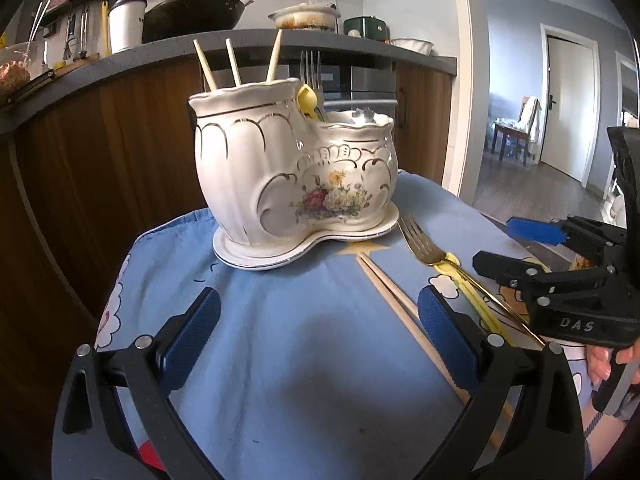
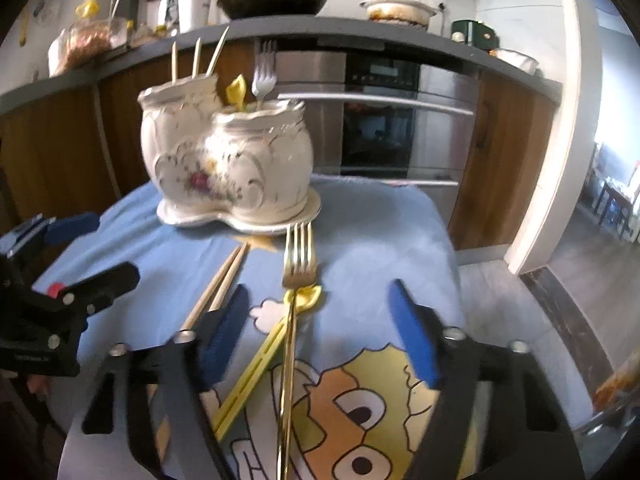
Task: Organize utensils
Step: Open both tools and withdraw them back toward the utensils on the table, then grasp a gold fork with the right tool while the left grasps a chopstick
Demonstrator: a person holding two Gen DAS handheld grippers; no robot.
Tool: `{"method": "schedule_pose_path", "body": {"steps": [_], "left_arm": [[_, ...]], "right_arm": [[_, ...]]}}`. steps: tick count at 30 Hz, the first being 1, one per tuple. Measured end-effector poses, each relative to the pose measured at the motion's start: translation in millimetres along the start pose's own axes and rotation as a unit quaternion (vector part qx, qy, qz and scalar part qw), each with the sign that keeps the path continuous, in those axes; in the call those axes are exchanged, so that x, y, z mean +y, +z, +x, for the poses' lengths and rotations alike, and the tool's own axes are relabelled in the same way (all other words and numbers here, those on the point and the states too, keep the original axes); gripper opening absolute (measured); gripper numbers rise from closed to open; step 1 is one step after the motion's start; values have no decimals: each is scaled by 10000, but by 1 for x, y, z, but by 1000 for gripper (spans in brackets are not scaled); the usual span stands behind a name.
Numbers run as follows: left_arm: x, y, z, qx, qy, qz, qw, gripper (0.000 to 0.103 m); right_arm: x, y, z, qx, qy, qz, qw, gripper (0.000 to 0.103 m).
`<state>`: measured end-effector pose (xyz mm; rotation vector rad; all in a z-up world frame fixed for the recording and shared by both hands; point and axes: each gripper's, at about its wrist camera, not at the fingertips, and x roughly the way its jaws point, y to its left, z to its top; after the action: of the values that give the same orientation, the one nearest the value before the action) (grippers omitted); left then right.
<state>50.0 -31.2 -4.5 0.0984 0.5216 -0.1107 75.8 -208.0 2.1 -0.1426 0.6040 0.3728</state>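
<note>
A white floral ceramic holder (image 1: 296,168) with a tall and a low compartment stands at the far side of a table under a blue cartoon cloth (image 1: 280,360). Three chopsticks rise from the tall part; a silver fork (image 2: 263,74) and a yellow spoon (image 2: 237,90) stick up by the low part. On the cloth lie a gold fork (image 2: 298,264), a yellow spoon (image 2: 308,296) and a pair of chopsticks (image 2: 224,280). My right gripper (image 2: 320,320) is open, straddling the gold fork's handle and the yellow spoon's handle without touching them. My left gripper (image 1: 320,320) is open over bare cloth.
Behind the table runs a grey kitchen counter (image 1: 120,60) with a wok (image 1: 192,16), a pot and jars, and an oven (image 2: 380,120) below. The cloth's edges drop off left and right. A doorway and chair (image 1: 516,128) lie to the right.
</note>
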Motion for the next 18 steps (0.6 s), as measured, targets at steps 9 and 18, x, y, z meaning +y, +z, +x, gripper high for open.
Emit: {"method": "schedule_pose_path", "body": {"steps": [9,18], "left_arm": [[-12,0,4,119,1,321,9994,95],[-26,-2,13,632,-319,324,9970,79]], "right_arm": [[2,-7,8,459,365,57,9983,24],[4,-8,2,503,360,-35,9981,20]]}}
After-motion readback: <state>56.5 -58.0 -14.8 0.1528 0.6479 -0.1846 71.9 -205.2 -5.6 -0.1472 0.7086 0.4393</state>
